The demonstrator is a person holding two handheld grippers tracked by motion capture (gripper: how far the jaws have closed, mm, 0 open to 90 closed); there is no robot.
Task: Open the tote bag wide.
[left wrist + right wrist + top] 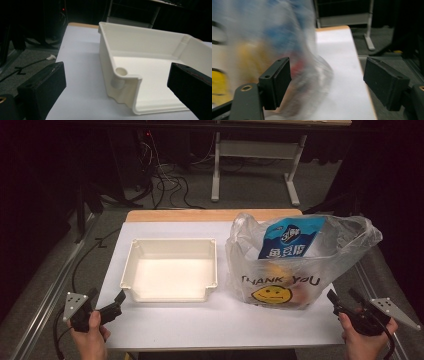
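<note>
The white tray is the landmark here; everything else is told from it.

Nearest the person, just off the tray's near left corner, is the left gripper, held in a hand at the table's near edge. Its jaws are wide apart w/ nothing between them. In the left gripper view the tray's near corner sits right in the gap between the jaws, close but not touching them.

Also near, but well off to the tray's right, past the bag, is the right gripper in the other hand. Its jaws are spread wide too, nothing gripped. In the right gripper view the bag is blurry and bulges in front of the left jaw; can't tell if it touches.

The tray lies flat on the white table, left of the middle, w/ nothing inside.

Just beside the tray on its right stands the clear plastic bag, upright, mouth open at the top. It says THANK YOU & has a yellow smiley face. Inside it, sticking up at the top, is a blue snack packet. Lower in the bag are some yellowish things, too hazy to name.

Farther back than the tray, past the table's wooden edge, there's grey floor, black cables & a white table frame.
</note>
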